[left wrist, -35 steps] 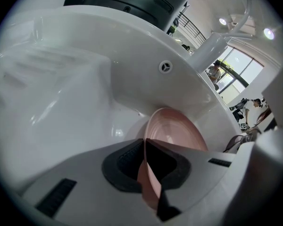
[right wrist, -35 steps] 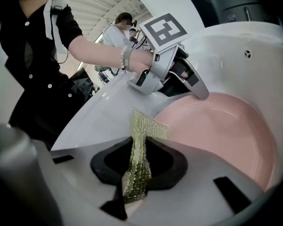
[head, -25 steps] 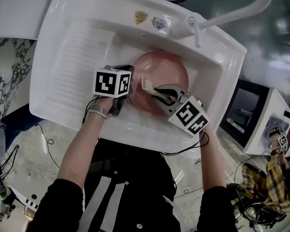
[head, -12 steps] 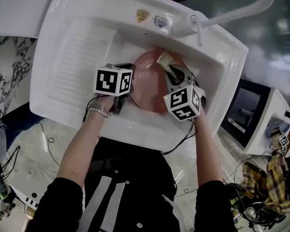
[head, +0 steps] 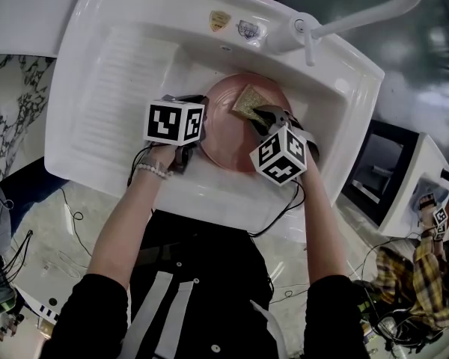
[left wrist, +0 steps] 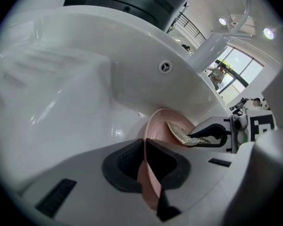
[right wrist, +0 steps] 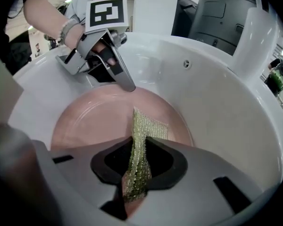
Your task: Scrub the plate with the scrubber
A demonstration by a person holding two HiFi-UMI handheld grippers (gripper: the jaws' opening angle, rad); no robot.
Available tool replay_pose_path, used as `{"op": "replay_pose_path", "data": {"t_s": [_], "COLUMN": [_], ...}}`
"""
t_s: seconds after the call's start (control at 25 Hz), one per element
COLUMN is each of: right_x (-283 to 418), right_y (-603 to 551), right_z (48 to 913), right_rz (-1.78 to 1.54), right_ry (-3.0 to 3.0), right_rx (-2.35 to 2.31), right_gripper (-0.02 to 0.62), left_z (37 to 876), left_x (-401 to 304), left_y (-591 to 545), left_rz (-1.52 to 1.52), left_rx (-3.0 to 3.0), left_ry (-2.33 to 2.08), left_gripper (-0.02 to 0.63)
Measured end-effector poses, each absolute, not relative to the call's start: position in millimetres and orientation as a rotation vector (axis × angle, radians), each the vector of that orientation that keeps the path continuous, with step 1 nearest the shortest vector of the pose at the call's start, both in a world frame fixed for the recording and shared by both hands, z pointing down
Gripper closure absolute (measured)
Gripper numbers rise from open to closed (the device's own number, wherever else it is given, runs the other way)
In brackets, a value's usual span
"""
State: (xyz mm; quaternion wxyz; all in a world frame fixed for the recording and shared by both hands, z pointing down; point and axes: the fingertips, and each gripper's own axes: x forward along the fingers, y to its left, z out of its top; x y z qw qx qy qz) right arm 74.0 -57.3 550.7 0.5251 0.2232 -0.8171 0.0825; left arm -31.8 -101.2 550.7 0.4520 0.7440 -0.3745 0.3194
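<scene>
1. Fingers [left wrist: 122,164] of left gripper [left wrist: 148,173]: clenched on the left rim of the pink plate [head: 228,137], its thin edge running straight up through the gap between them.
2. Fingers [right wrist: 108,161] of right gripper [right wrist: 137,168]: grasping the scrubber [right wrist: 148,128], a greenish, glittery mesh pad, pinched by its near end and standing on edge in the gap.
3. Plate: down in the round basin of the white sink [head: 325,96], face open to the head view.
4. Scrubber, free end: spread flat against the plate's face, touching it on the far part, about over the centre line.
5. Right gripper: over the right half of the plate, angled steeply down, right marker cube [head: 278,154] above the plate's near right rim.
6. Left gripper: at the plate's left, left marker cube [head: 173,122] just right of the ribbed drainboard [head: 127,81].
7. Faucet [head: 367,19]: at the sink's far right corner, spout reaching off to the right.
8. Beaded bracelet [head: 153,173]: on the left wrist, near the sink's near edge.
</scene>
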Motion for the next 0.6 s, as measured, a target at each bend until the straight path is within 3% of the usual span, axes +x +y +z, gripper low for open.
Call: {"op": "replay_pose_path", "data": {"t_s": [0.6], "right_x": [54], "right_y": [43], "right_z": [530], "right_rz": [0.414], "right_ry": [-2.019], "right_rx": [0.027], "right_gripper": [0.517], "left_z": [550], "left_x": [-32], "left_y": [-103], "left_rz": [0.786], "left_rx": [1.841], "left_ry": [-0.93], "left_gripper": [0.591]}}
